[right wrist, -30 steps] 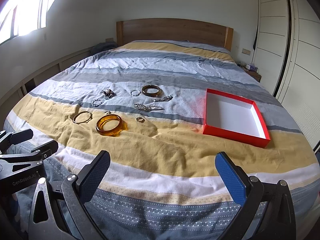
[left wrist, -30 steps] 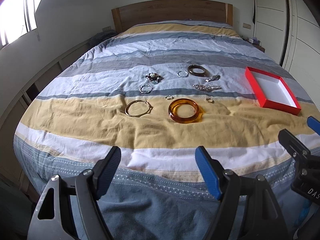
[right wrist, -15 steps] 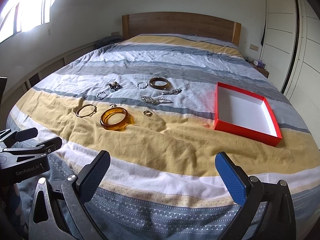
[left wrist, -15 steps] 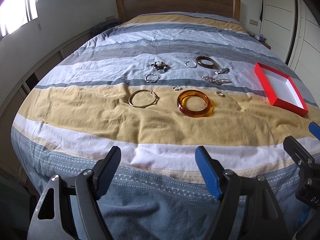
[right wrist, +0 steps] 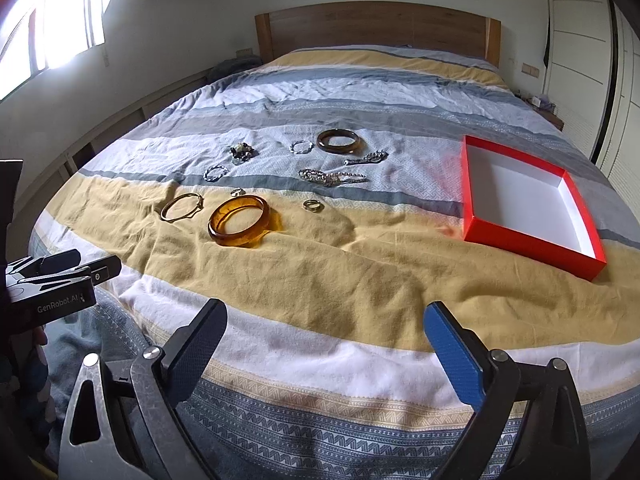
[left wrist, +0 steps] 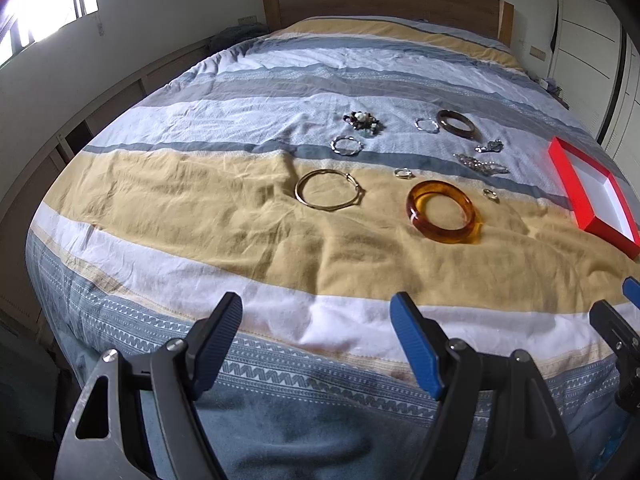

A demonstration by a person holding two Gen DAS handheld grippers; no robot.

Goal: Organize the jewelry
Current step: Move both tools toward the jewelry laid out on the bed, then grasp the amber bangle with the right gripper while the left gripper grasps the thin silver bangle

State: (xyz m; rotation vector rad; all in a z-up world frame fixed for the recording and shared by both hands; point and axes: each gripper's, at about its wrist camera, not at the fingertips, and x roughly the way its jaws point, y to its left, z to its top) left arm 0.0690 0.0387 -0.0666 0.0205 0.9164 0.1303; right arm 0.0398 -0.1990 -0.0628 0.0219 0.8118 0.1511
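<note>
Right wrist view: nothing has been placed in the red shallow cardboard box (right wrist: 520,240); all jewelry, including the amber translucent bangle (right wrist: 239,220), lies on the bed. Both hand-held grippers, left (left wrist: 316,340) and right (right wrist: 326,344), are held spread and empty.

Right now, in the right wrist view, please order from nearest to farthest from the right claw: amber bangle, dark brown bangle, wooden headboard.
1. Translucent amber bangle, on the yellow stripe, left of centre.
2. Dark brown bangle, farther up the bed.
3. Wooden headboard, at the far end.
</note>
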